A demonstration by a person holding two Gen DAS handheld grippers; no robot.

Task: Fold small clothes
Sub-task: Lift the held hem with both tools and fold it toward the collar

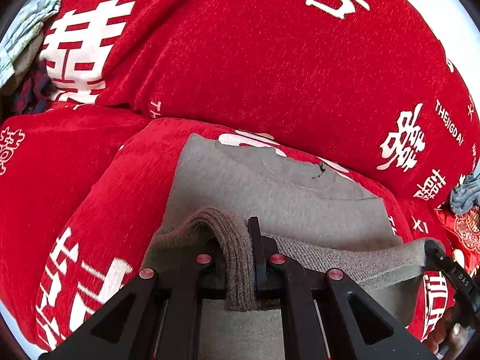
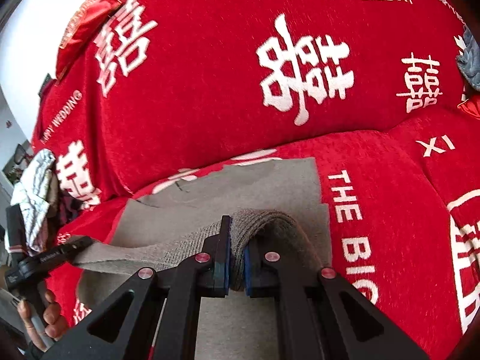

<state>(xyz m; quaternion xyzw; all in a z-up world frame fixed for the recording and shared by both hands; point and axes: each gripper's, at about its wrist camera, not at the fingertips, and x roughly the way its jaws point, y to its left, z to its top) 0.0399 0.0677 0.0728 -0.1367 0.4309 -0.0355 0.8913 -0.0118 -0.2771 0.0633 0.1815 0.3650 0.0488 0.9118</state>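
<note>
The left gripper (image 1: 240, 258) was clamped tight on a bunched corner of the ribbed hem of the grey-brown knitted garment (image 1: 270, 186); the right gripper (image 2: 235, 258) was pinched shut on the hem's other corner, blue pads squeezing the knit; the garment itself lay flat on the seat of the red sofa cover with white lettering (image 2: 210, 75), its far edge just short of the backrest, its near hem lifted and stretched between the two grips.

Risks, as I read it: the hem sagged between the grippers, so uneven travel could lay the fold crooked; the thick rib could slip out of either pinch; dragging could rumple the flat layer underneath.

Hard to make out: the hem's underside and anything below the jaws were hidden by the gripper frames; a dark mark near the neckline was too small to identify; the pale patterned cloth pile (image 1: 24, 33), far left of the garment, was cut off at the edge.
</note>
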